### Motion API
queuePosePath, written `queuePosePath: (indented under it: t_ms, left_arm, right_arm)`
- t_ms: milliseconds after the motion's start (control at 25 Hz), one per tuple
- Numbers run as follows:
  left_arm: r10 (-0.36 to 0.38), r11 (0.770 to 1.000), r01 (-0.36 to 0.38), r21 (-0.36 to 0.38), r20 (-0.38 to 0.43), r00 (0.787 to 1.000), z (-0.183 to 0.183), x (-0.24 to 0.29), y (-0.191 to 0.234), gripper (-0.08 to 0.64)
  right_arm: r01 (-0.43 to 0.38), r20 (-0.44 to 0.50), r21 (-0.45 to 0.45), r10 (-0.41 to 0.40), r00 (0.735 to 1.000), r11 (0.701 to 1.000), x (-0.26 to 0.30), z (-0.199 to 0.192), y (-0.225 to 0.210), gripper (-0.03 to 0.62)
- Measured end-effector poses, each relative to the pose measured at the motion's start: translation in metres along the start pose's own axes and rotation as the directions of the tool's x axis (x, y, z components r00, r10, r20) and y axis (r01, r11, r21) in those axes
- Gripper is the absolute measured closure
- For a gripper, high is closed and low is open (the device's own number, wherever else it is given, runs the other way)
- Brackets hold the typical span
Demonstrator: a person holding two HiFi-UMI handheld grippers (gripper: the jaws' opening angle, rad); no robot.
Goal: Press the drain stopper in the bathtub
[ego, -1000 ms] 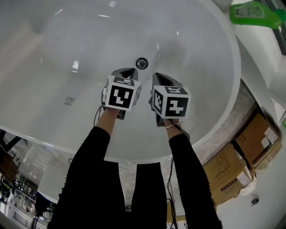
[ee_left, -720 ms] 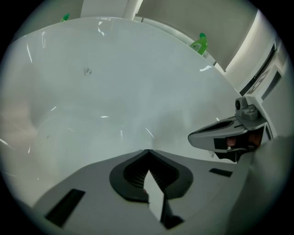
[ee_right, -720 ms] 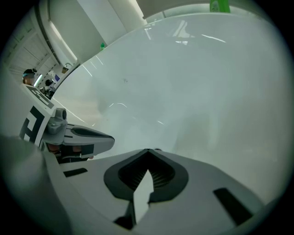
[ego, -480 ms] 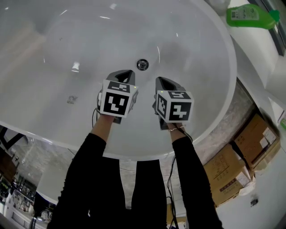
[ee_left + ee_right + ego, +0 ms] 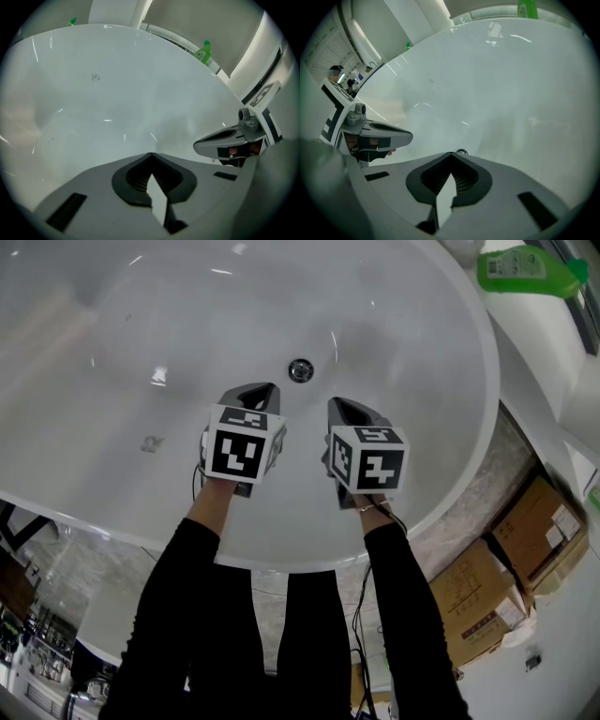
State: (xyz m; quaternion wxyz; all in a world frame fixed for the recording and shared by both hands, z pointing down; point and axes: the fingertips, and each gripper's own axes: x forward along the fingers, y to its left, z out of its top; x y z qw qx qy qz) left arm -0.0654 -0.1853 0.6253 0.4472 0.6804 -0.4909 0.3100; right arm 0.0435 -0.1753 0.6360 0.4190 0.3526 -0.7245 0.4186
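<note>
The round chrome drain stopper (image 5: 300,370) sits in the floor of the white bathtub (image 5: 112,334). Both grippers hover over the tub just short of it. In the head view my left gripper (image 5: 266,389) points at the tub floor to the stopper's near left, and my right gripper (image 5: 337,404) is to its near right. Neither touches the stopper. In the left gripper view the jaws (image 5: 150,154) are shut and hold nothing. The right gripper (image 5: 451,153) is shut too, and the drain stopper (image 5: 461,152) peeks just beyond its tip.
A green bottle (image 5: 525,270) lies on the ledge past the tub's far right rim. Cardboard boxes (image 5: 506,568) stand on the floor at the right. The tub's curved near rim (image 5: 281,563) runs under my forearms.
Both grippers have drawn back slightly toward me and a little apart. The stopper looks unchanged.
</note>
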Motion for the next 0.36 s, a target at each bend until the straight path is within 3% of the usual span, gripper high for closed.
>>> queuePosePath:
  t_ms: [360]
  left_arm:
    - [-0.004, 1.000, 0.004, -0.016, -0.007, 1.000, -0.0029, 0.0010, 0.0008, 0.555]
  right_arm:
    - [0.001, -0.001, 0.003, -0.001, 1.000, 1.000, 0.0012, -0.0009, 0.0006, 0.592]
